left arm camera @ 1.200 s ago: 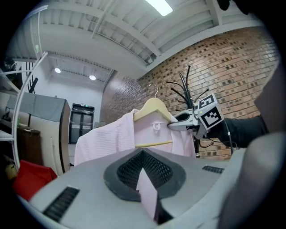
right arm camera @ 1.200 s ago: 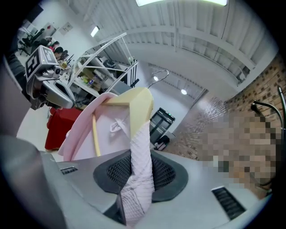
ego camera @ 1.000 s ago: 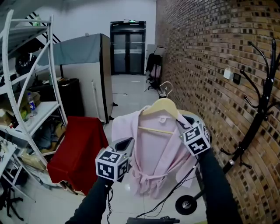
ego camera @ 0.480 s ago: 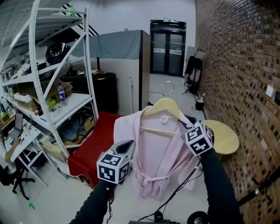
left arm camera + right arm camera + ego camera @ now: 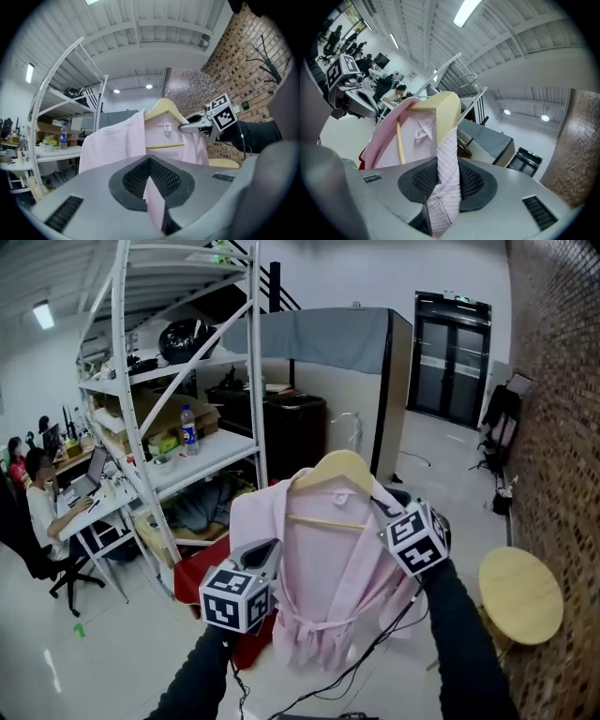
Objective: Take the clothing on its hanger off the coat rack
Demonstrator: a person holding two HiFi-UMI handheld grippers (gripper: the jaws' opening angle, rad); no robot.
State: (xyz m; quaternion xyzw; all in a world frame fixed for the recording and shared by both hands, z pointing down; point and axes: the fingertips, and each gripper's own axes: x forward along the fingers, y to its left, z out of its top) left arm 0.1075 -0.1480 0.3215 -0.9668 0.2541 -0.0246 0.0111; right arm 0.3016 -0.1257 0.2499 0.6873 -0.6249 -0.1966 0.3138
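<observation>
A pink robe (image 5: 323,563) hangs on a pale wooden hanger (image 5: 335,468), held up in the air in front of me. My left gripper (image 5: 265,556) is shut on the robe's left side; a fold of pink cloth (image 5: 154,206) is pinched in its jaws. My right gripper (image 5: 382,508) is shut on the robe's right shoulder, with quilted pink cloth (image 5: 446,185) clamped just below the hanger's end (image 5: 444,110). The black coat rack (image 5: 266,54) shows only in the left gripper view, by the brick wall and apart from the hanger.
White metal shelving (image 5: 246,381) loaded with boxes and bottles stands to the left. Below the robe lies something draped in red (image 5: 195,576). A round wooden stool (image 5: 520,594) sits at the right by the brick wall (image 5: 562,409). A person (image 5: 37,507) sits at a desk, far left.
The head view has swung to the left: the coat rack has left it and the shelving and desk area have come in. Both grippers still hold the robe the same way.
</observation>
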